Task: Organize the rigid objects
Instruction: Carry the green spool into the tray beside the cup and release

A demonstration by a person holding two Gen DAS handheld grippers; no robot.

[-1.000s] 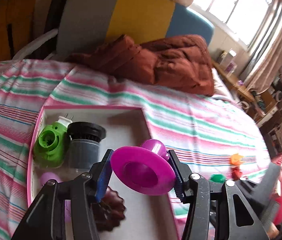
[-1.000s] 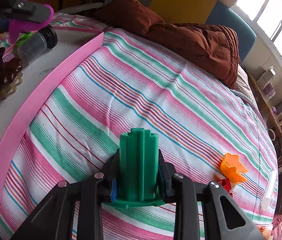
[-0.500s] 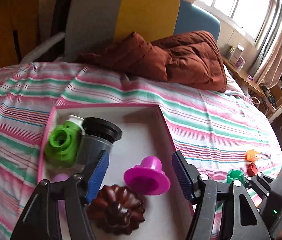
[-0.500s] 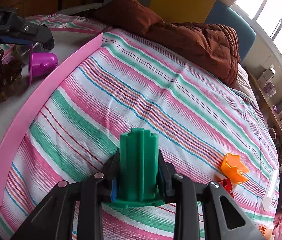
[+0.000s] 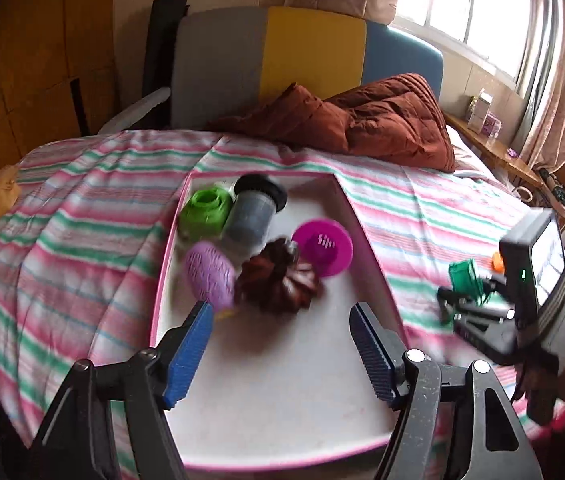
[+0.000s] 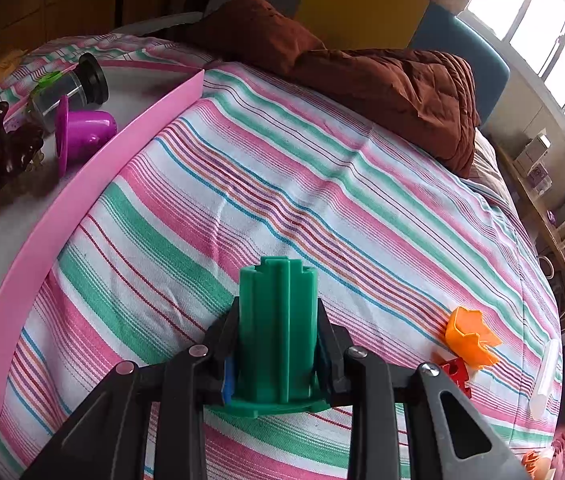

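The green ribbed mould [image 6: 278, 332] sat clamped between the fingers of the right gripper [image 6: 278, 360], held over the striped bedspread [image 6: 282, 184]. At four o'clock from it lay an orange piece [image 6: 470, 340] touching a red block [image 6: 456, 372]. At ten o'clock stood the pink-rimmed tray [image 5: 366, 236]; there the magenta cup [image 5: 322, 246] lay tipped beside a brown fluted mould [image 5: 278, 280]. The left gripper [image 5: 280, 354] had just been opening, its jaws wide and empty.
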